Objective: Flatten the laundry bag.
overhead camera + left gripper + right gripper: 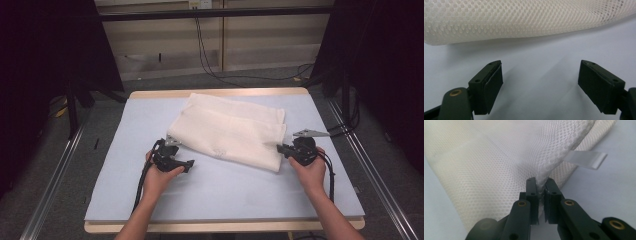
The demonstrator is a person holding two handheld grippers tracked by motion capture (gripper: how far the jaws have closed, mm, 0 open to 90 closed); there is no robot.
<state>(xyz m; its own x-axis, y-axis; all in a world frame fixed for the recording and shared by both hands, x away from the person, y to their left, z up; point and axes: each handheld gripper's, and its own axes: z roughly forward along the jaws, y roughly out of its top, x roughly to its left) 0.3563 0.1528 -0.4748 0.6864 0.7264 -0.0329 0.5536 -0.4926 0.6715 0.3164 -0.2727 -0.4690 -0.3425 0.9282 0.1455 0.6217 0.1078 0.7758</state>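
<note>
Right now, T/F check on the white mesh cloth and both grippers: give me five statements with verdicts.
1. The right gripper is pinching an edge of the white mesh cloth. True.
2. The left gripper holds the cloth too. False: its jaws stand wide apart with bare mat between them, the cloth's edge just ahead.
3. The cloth lies on a pale blue mat covering the table. True.
4. The cloth is spread out flat in a single layer. False: it is folded over on itself.
5. A flat white ribbon tag sticks out from the cloth near the right gripper. True.
</note>
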